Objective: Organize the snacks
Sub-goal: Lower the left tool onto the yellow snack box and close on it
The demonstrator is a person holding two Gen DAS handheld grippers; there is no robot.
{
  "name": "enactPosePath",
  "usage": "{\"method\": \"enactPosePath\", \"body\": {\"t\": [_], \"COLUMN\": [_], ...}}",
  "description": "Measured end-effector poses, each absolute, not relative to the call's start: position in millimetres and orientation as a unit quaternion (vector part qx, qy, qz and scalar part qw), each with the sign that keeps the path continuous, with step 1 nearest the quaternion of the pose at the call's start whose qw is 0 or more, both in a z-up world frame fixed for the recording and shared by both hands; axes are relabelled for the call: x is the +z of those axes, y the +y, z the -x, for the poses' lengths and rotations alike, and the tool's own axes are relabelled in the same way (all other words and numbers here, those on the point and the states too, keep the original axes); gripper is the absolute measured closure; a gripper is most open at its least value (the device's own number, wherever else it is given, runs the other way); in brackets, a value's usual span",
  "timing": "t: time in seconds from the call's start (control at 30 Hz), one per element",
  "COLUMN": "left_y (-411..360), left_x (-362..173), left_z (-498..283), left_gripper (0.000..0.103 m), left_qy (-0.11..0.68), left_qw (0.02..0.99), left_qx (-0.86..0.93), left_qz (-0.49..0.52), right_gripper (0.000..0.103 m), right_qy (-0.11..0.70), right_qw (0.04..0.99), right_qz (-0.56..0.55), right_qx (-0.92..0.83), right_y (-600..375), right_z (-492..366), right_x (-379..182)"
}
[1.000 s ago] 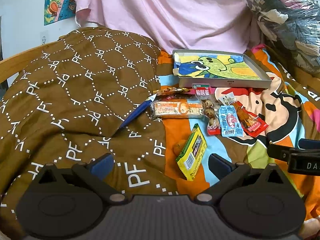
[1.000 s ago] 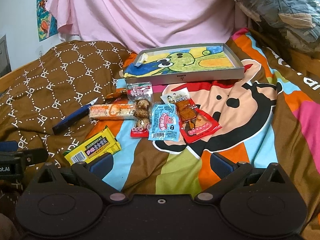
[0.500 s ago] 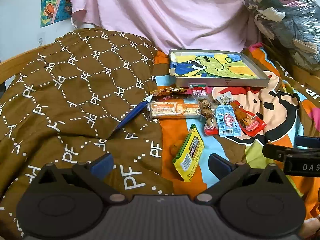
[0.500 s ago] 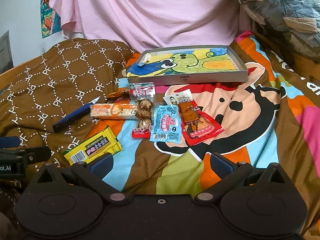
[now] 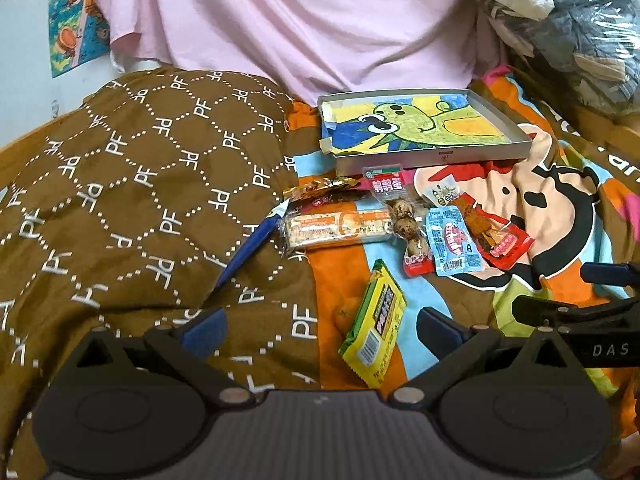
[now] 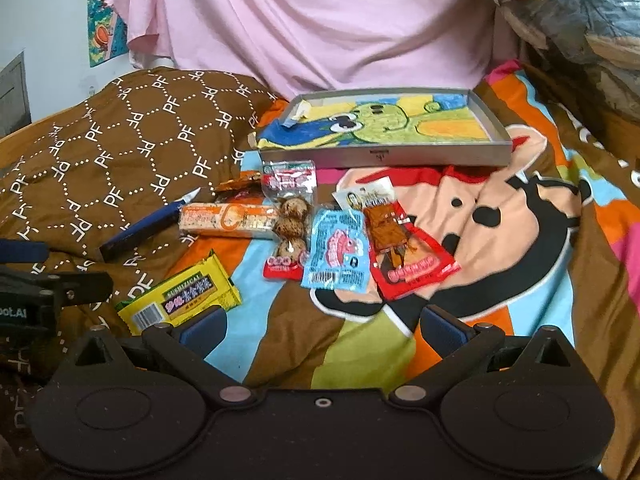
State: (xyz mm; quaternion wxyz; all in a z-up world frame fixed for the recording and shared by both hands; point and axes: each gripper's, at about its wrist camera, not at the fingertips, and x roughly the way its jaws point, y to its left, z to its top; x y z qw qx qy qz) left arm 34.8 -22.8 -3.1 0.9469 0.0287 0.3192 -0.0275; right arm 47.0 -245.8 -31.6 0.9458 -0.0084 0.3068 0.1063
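Several snack packs lie on a cartoon bedspread: a yellow pack (image 5: 375,320) (image 6: 180,298), a long orange bar (image 5: 338,228) (image 6: 230,220), a quail-egg pack (image 5: 402,220) (image 6: 290,220), a light blue pack (image 5: 452,242) (image 6: 338,256), a red pack (image 5: 494,238) (image 6: 408,256) and a dark blue stick (image 5: 250,250) (image 6: 140,230). Behind them sits a grey tray (image 5: 436,156) (image 6: 384,158) lined with a cartoon drawing. My left gripper (image 5: 320,328) is open and empty, just short of the yellow pack. My right gripper (image 6: 322,328) is open and empty, below the blue and red packs.
A brown patterned quilt (image 5: 140,184) is bunched up at the left. A pink sheet (image 5: 300,28) hangs behind the tray. A plastic-wrapped bundle (image 5: 568,28) sits at the back right. The right gripper shows at the right edge of the left wrist view (image 5: 580,312).
Both grippers have moved forward a little toward the snacks, which look slightly nearer and larger. Both stay open. No snack has moved.
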Motion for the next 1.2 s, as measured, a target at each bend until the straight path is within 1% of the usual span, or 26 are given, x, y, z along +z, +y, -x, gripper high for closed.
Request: {"method": "enactPosePath", "body": {"t": [0.47,0.73,0.9,1.1,1.17,1.2], "left_y": [-32.8,-28.4,-19.0,-15.5,-17.2,-17.9], "left_x": [-7.4,-20.7,-31.4,-37.3,-39.4,-40.6], "left_z": [-63.6,-74.9,-79.1,-85.6,-89.0,-89.5], "left_gripper": [0.000,0.000,0.001,0.005,0.011,0.012], "left_qy": [0.316,0.333,0.357,0.363,0.369,0.372], "left_qw": [0.943,0.937,0.928,0.923,0.919,0.917], "left_qx": [-0.070,-0.085,-0.095,-0.127,-0.138,-0.143], "left_qz": [-0.072,-0.064,-0.046,-0.029,-0.026,-0.024], "right_gripper": [0.001,0.001,0.001,0.001,0.001,0.001], "right_qy": [0.294,0.272,0.283,0.307,0.310,0.311], "right_qw": [0.949,0.953,0.950,0.941,0.940,0.939], "right_qz": [0.039,0.070,0.079,0.083,0.088,0.090], "right_qx": [0.111,0.112,0.109,0.116,0.116,0.116], "right_y": [-243.1,-238.7,-233.1,-227.4,-224.4,-223.4], "right_z": [-68.2,-70.2,-78.7,-88.9,-91.2,-92.1], "right_x": [-27.1,-34.0,-43.4,-59.5,-63.2,-64.1]}}
